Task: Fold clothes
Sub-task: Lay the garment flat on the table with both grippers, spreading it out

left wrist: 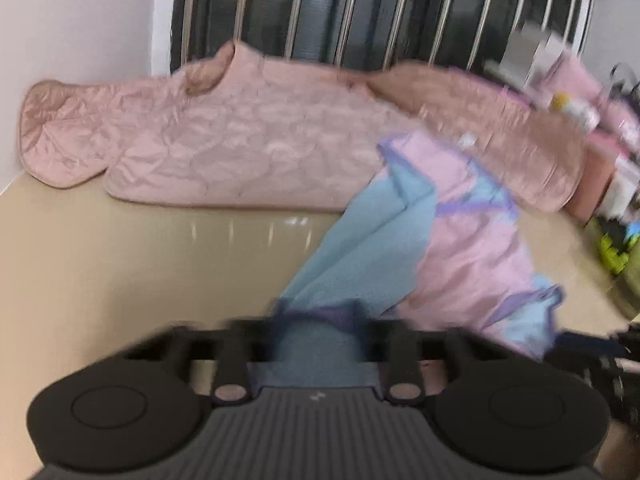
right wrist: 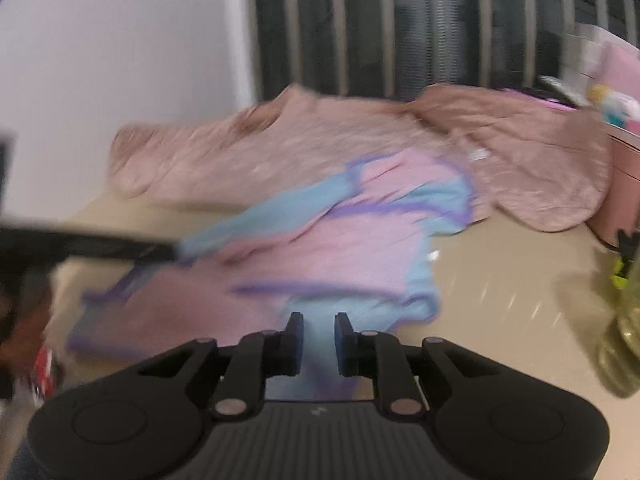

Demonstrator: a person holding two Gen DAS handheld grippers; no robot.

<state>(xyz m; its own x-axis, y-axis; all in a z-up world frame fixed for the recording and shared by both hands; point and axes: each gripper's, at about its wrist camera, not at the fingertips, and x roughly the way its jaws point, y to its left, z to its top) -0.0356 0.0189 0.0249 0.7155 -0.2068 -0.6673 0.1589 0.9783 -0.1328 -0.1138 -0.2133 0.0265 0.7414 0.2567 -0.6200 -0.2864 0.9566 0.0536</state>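
1. Your landmark is the quilted pink jacket [left wrist: 240, 140], spread flat on the beige table [left wrist: 120, 248] against the barred window [left wrist: 360, 8]; a white wall [left wrist: 80, 20] stands at the jacket's left sleeve end.
2. The garment you are folding, a pink-and-blue shirt with purple trim [left wrist: 460, 240], lies in front of the jacket, its upper edge overlapping the jacket's right half. Both views are motion-blurred.
3. Your left gripper [left wrist: 320, 332] sits at the shirt's near left corner, in front of the jacket, with blue cloth bunched between its fingers; it is pinching the shirt.
4. Your right gripper [right wrist: 318, 340] sits at the shirt's near edge, in front of the jacket's right half. Its fingers stand a little apart with blue cloth in the gap; you cannot tell whether they grip it.
5. Beside the jacket's right sleeve stands a pink box [right wrist: 616, 184]; its contents are too blurred to name.
6. In front of that box a yellow-green object [right wrist: 624, 320] rests on the table, clear of the shirt.
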